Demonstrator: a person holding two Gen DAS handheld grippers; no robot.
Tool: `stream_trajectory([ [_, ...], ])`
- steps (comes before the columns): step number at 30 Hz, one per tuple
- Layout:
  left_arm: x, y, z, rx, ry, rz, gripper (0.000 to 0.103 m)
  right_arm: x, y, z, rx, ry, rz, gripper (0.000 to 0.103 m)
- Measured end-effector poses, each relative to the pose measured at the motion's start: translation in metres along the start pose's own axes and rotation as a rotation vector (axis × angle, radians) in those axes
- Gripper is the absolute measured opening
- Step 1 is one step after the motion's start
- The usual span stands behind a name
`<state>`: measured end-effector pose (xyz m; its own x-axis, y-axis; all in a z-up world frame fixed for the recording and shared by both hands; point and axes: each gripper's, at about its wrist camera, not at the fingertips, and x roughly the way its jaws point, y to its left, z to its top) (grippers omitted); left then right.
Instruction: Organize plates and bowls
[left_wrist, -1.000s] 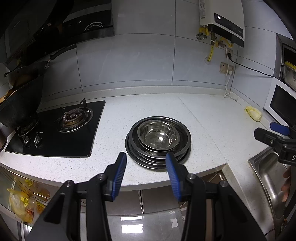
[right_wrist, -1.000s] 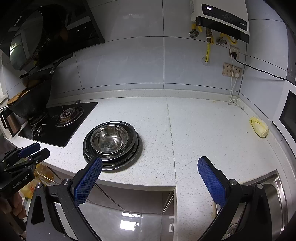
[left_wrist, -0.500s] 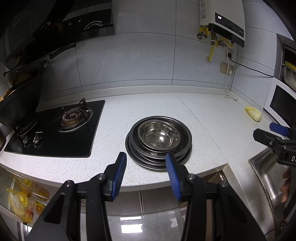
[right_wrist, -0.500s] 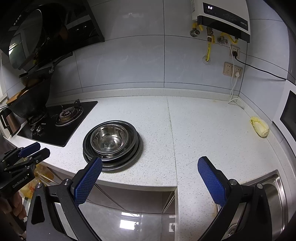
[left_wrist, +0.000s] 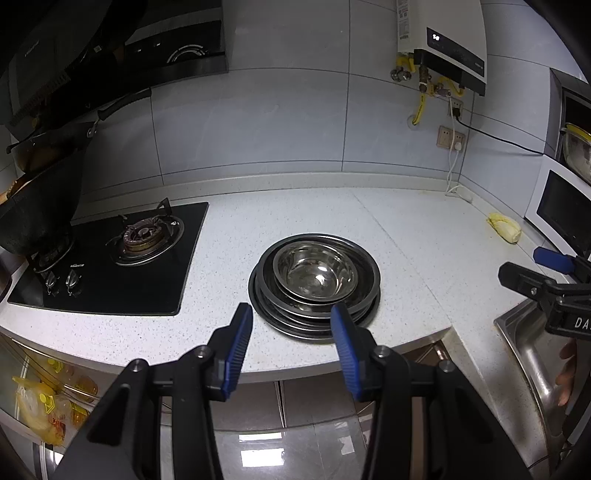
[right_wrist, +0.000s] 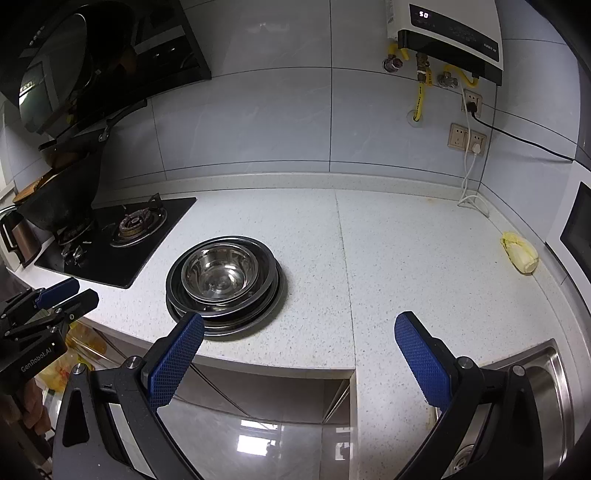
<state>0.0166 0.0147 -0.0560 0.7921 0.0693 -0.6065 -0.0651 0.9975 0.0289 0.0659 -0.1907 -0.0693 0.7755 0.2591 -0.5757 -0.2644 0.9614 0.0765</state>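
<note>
One nested stack of round steel plates (left_wrist: 314, 295) topped by a shiny steel bowl (left_wrist: 314, 275) sits mid-counter, so I judge stacking done; my left gripper (left_wrist: 291, 332) hangs released before it. Right view: right gripper (right_wrist: 295, 354) spread wide, empty, stack (right_wrist: 225, 284) far-left

No visible change: bowl (left_wrist: 315, 272), plate stack (left_wrist: 284, 317), both tools hold same positions as earlier.

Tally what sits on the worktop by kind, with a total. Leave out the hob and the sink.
Bowl: 1, on top of the stack.
Plates: several stacked under it, exact number unclear from here; counted as 1 stack.
Yellow vegetable: 1, near the right wall.
Total: 3 items, taking the stack as one.
</note>
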Motion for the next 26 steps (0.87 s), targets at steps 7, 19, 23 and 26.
stream_trajectory([
  [7, -0.002, 0.0, -0.001, -0.01, 0.01, 0.002, 0.042, -0.002, 0.0, -0.002, -0.005, -0.003, -0.007, 0.101],
  [19, -0.009, -0.003, -0.004, -0.01, 0.0, -0.001, 0.042, -0.01, -0.002, -0.005, -0.01, -0.012, -0.02, 0.101],
  [23, -0.01, -0.004, -0.005, -0.012, 0.003, 0.0, 0.042, -0.012, -0.003, -0.006, -0.009, -0.014, -0.021, 0.101],
  [26, -0.009, -0.004, -0.004, -0.011, 0.004, 0.0, 0.042, -0.012, -0.003, -0.006, -0.009, -0.015, -0.02, 0.101],
])
